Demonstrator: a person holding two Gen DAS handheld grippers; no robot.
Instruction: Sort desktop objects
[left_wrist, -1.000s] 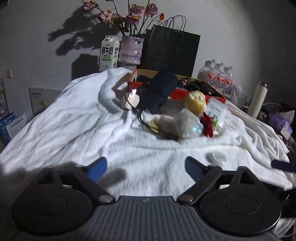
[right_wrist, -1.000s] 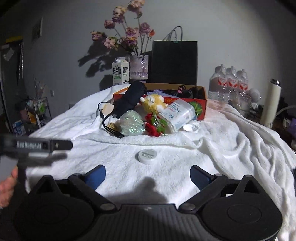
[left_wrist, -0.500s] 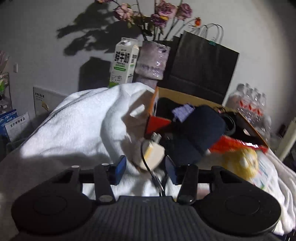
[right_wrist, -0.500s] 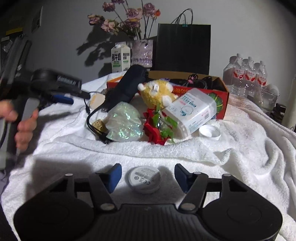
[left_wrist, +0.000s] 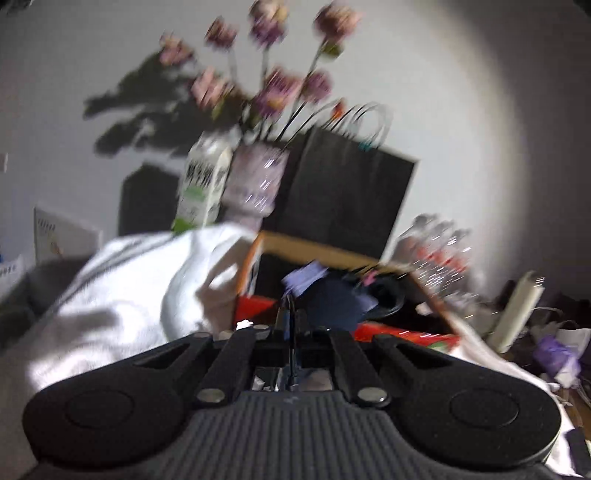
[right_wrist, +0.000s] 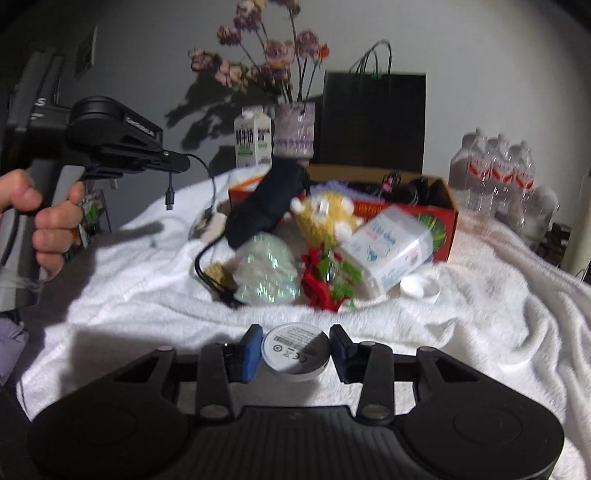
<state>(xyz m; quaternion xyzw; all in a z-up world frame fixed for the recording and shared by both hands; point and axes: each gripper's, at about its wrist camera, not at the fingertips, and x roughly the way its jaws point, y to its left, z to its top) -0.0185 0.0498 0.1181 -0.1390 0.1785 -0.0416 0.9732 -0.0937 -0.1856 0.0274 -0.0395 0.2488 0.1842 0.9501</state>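
White round puck (right_wrist: 295, 349) (label up) lies flat; black cable (right_wrist: 207, 206) hangs lifted.

Read "鲜牛奶" on milk carton (right_wrist: 253, 138); saw a CE mark on round white puck (right_wrist: 295, 350); other print blurred

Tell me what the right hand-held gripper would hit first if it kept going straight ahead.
Probably the shiny green bundle or red-and-green decoration, though depth is unclear. The right hand-held gripper already clamps the round white puck.

Left wrist view: motion-blurred; milk carton (left_wrist: 202, 188) print unreadable
Cardboard box (right_wrist: 441, 210): front hidden behind the piled objects
Left gripper (right_wrist: 173, 162): fingertip contents too small to tell
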